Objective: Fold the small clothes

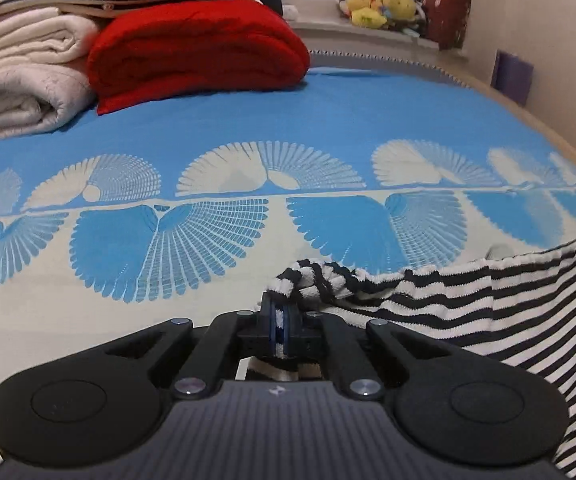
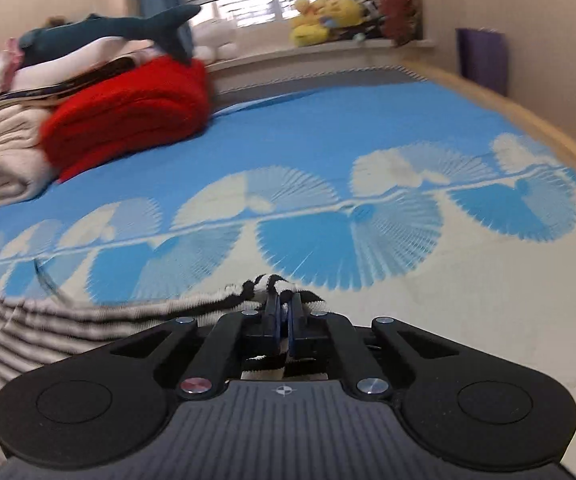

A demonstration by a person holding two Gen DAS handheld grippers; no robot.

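Note:
A small black-and-white striped garment lies on the bed's blue and cream patterned sheet. In the left wrist view it spreads to the right, and its bunched left edge sits between the jaws of my left gripper, which is shut on the cloth. In the right wrist view the same striped garment stretches off to the left, blurred. My right gripper is shut on its bunched right edge, and striped cloth shows behind the pads.
Folded cream blankets and a red folded blanket are stacked at the far left of the bed, with a blue shark toy on top. Yellow plush toys sit on the window sill. A wall and a purple box stand at the right.

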